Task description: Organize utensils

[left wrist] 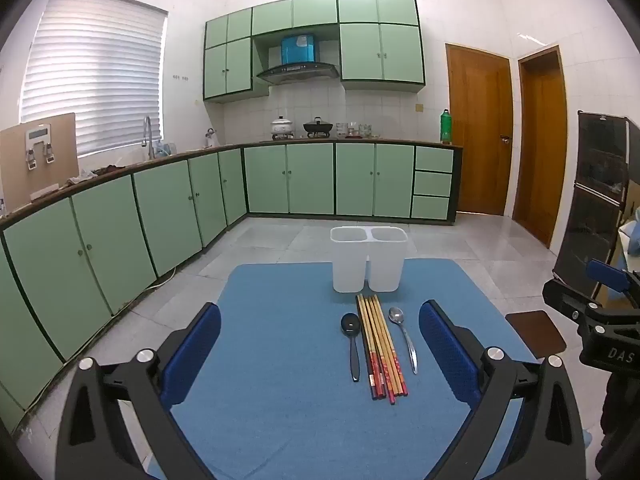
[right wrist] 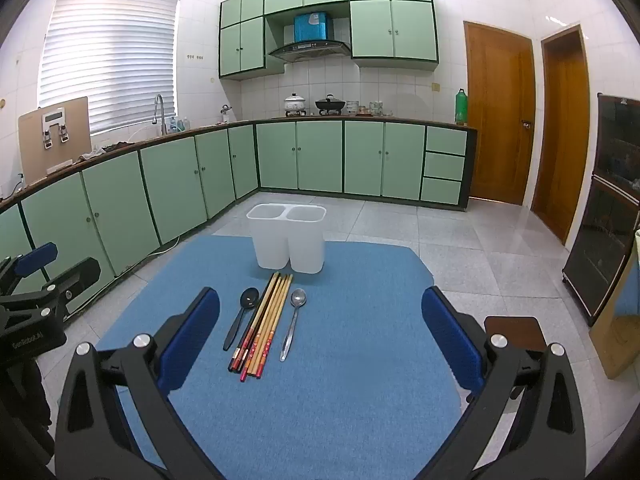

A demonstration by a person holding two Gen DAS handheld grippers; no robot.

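Observation:
A white two-compartment holder (left wrist: 368, 258) (right wrist: 287, 236) stands upright at the far side of a blue mat (left wrist: 280, 380) (right wrist: 340, 380). In front of it lie a black spoon (left wrist: 352, 338) (right wrist: 240, 316), a bundle of several chopsticks (left wrist: 380, 344) (right wrist: 266, 320) and a metal spoon (left wrist: 404, 334) (right wrist: 293, 320), side by side. My left gripper (left wrist: 320, 354) hangs open above the mat, the utensils ahead between its blue pads. My right gripper (right wrist: 320, 338) is open too, and nothing is held. Each gripper shows at the edge of the other's view.
The mat covers a small table with tiled floor around it. Green cabinets (left wrist: 120, 220) (right wrist: 160, 184) run along the left and back. A dark brown stool (left wrist: 536, 332) (right wrist: 516, 330) stands at the right, and a dark glass cabinet (right wrist: 612, 232) further right.

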